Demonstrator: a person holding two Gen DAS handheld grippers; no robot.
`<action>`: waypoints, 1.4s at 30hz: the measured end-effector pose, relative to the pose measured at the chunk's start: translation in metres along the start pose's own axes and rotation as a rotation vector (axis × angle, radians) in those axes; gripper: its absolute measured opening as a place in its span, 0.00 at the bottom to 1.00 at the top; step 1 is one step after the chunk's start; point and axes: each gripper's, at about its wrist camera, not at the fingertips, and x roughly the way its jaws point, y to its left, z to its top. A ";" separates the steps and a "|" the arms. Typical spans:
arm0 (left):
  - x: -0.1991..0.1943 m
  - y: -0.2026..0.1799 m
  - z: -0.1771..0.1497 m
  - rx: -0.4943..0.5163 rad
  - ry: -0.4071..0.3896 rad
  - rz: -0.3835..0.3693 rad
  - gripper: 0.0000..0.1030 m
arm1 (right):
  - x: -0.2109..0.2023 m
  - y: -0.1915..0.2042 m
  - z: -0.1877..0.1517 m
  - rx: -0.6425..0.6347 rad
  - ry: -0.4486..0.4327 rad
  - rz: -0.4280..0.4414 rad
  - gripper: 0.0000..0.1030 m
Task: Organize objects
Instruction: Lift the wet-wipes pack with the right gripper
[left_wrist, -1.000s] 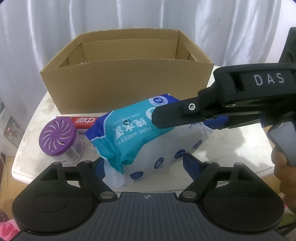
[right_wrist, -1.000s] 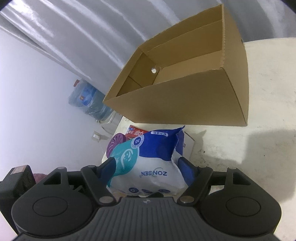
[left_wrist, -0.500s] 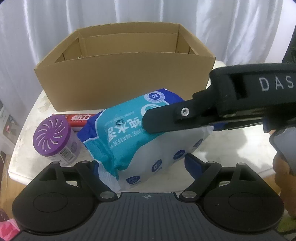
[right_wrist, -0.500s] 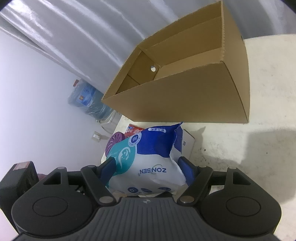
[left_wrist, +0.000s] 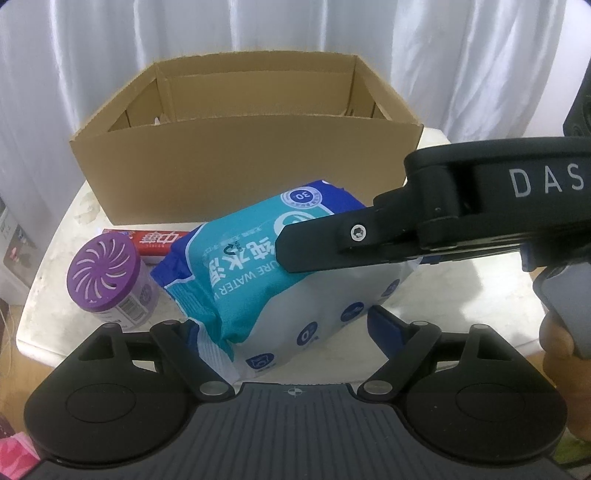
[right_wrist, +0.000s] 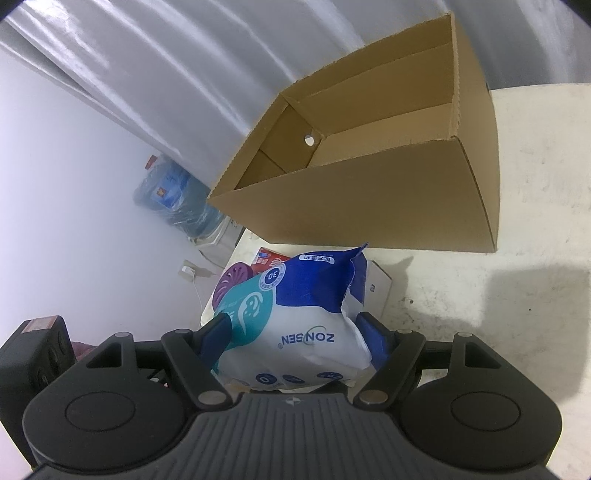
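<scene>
Since a second ago almost nothing has shifted: seen from my left side, the upper finger (left_wrist: 332, 240) of my right gripper (right_wrist: 295, 328) reaches a touch farther across the wipes pack (left_wrist: 258, 266), and the pack's top corner stands a shade higher in my right-side view.

Nearest to me, the pack sits between both pairs of my fingers. My right gripper is clamped on it: both blue pads (right_wrist: 218, 332) press into its sides, one on the teal face and one on the white side that carries the ZONSEN print. The pack is tilted, its dark blue sealed end pointing up and away from me. My left gripper (left_wrist: 284, 321) straddles the pack's near end. Its left pad is hidden behind the crimped edge, its right pad is just beside the pack's white side, and I cannot tell whether they press on it or only flank it.

Left of the pack a purple-lidded canister (left_wrist: 103, 266) stands upright on the white table (left_wrist: 461, 288), close by but apart from it. Just behind the pack's left corner lies a red toothpaste carton (left_wrist: 155, 240), partly hidden by the pack. From my right side a small white carton (right_wrist: 376, 288) shows under the pack's far end.

Beyond the pack stands the open cardboard box (left_wrist: 240, 170), its near wall facing me. What I can see of its inside is bare cardboard. Farther than the pack and everything round it hangs a white curtain (left_wrist: 258, 29), and off past the table's edge stands a blue water jug (right_wrist: 173, 199).
</scene>
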 end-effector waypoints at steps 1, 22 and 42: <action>-0.001 0.000 0.000 0.001 -0.003 0.000 0.83 | -0.001 0.001 0.000 -0.001 -0.001 0.000 0.75; -0.015 -0.003 -0.003 0.019 -0.040 0.008 0.83 | -0.013 0.011 -0.002 -0.017 -0.025 0.003 0.75; -0.028 -0.008 -0.005 0.037 -0.064 0.013 0.83 | -0.026 0.018 -0.004 -0.024 -0.045 0.011 0.75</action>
